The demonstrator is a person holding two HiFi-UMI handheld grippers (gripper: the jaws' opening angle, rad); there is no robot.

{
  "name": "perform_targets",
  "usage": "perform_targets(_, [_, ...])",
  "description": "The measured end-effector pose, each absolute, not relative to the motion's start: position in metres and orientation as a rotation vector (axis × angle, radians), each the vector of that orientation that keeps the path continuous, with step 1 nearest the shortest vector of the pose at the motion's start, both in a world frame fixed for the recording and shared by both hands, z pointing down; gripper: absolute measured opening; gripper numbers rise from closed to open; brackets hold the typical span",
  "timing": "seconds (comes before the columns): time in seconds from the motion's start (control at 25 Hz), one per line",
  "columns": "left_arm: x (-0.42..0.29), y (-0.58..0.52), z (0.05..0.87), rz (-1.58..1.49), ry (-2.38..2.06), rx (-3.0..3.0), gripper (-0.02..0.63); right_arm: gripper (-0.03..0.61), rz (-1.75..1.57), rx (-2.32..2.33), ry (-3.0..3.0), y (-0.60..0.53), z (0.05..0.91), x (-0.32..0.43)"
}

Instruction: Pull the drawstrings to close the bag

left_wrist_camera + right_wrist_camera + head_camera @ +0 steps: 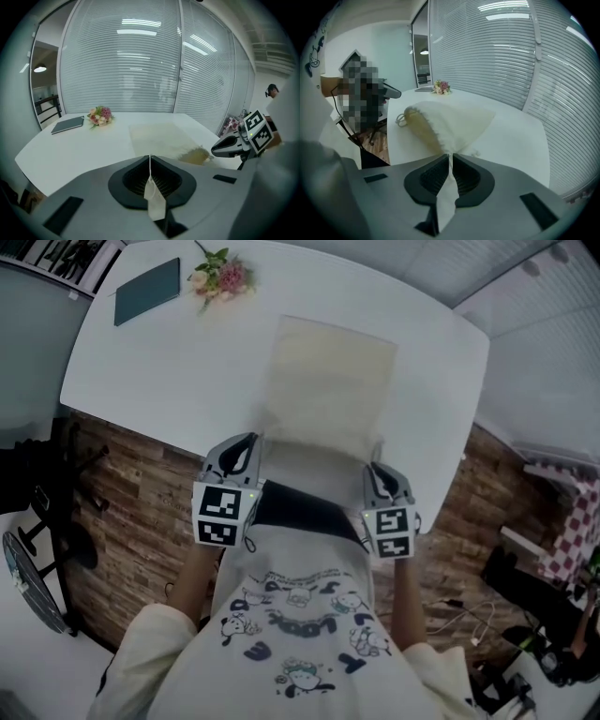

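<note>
A cream drawstring bag lies flat on the white table, its mouth toward me. My left gripper is at the bag's near left corner. In the left gripper view it is shut on a small cream cloth tab with a thin string running up to the jaw tips. My right gripper is at the near right corner. In the right gripper view it is shut on a fold of the bag's cloth, and the bag rises from it with its gathered mouth and a cord loop at the left.
A dark green notebook and a small bunch of flowers lie at the table's far left. The table's near edge runs just before the grippers, with wood floor below. A black chair stands at the left.
</note>
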State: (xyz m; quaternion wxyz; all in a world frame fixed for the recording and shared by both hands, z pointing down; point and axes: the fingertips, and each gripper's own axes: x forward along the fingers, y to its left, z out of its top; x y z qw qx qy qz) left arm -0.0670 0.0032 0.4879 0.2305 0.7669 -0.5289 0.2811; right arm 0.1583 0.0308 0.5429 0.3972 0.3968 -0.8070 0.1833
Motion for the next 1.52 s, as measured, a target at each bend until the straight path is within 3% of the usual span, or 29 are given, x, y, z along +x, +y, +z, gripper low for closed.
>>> perform_targets(0.16, [-0.073,0.003,0.497,0.763,-1.413,2.086,0.043,0.025,0.482,0.986,-2.023,0.029,0.549,0.158])
perform_targets(0.28, [-0.072,0.007,0.505,0.753,-1.351,2.084,0.057,0.120,0.513,0.959,-2.004,0.029,0.557,0.157])
perform_targets(0.32, [-0.071,0.008,0.508,0.762,-1.330,2.086,0.085,0.126,0.517,0.951,-1.997,0.030,0.558,0.157])
perform_targets(0.4, [-0.071,0.012,0.515,0.794,-1.290,2.092,0.156,0.126,0.512,0.937,-1.989,0.029,0.560,0.157])
perform_targets(0.8, [-0.057,0.021,0.544,0.958,-1.103,2.131,0.222,0.126,0.488,0.842,-1.935,0.028,0.575,0.154])
perform_targets(1.28, [-0.053,0.032,0.586,1.125,-0.912,2.044,0.216,0.090,0.497,0.809,-1.877,0.030,0.585,0.152])
perform_targets(1.4, [-0.056,0.030,0.588,1.134,-0.912,2.026,0.080,0.060,0.502,0.804,-1.875,0.032,0.585,0.151])
perform_targets(1.52, [-0.057,0.031,0.589,1.134,-0.886,2.013,0.075,0.044,0.483,0.803,-1.860,0.033,0.583,0.152])
